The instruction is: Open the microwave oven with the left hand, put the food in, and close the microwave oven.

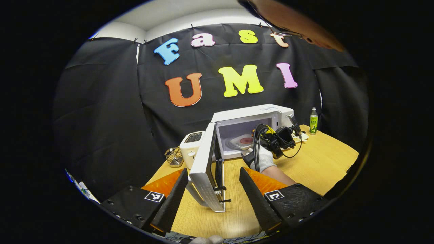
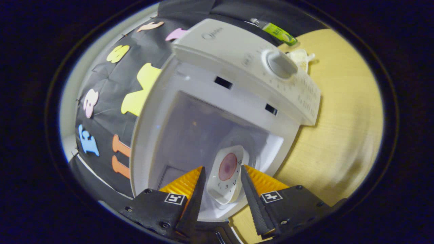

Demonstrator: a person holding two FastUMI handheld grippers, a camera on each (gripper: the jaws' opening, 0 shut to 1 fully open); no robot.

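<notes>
Left gripper (image 1: 213, 189): fingers spread wide, holding nothing; the edge of the open door (image 1: 207, 169) stands between them, farther off, with no touch to be seen.
Right gripper (image 2: 220, 188): fingers parted, the plate (image 2: 226, 174) seen between them; whether they touch its rim cannot be told. In the left gripper view this gripper (image 1: 276, 139) is at the oven mouth, held by a gloved hand (image 1: 261, 158).
Food: a reddish round piece (image 2: 228, 166) on the white plate, lying on the floor of the cavity, near the front.
Microwave (image 1: 252, 118): white, on the wooden table (image 1: 318, 162), door swung fully out to its left; dial (image 2: 280, 64) on the control panel.
Toaster (image 1: 191, 144): white, just beside the microwave, behind the door.
Wire basket (image 1: 174, 157): near the toaster, at the table's edge.
Bottle (image 1: 313, 121): green, upright, on the table beyond the microwave's far side.
</notes>
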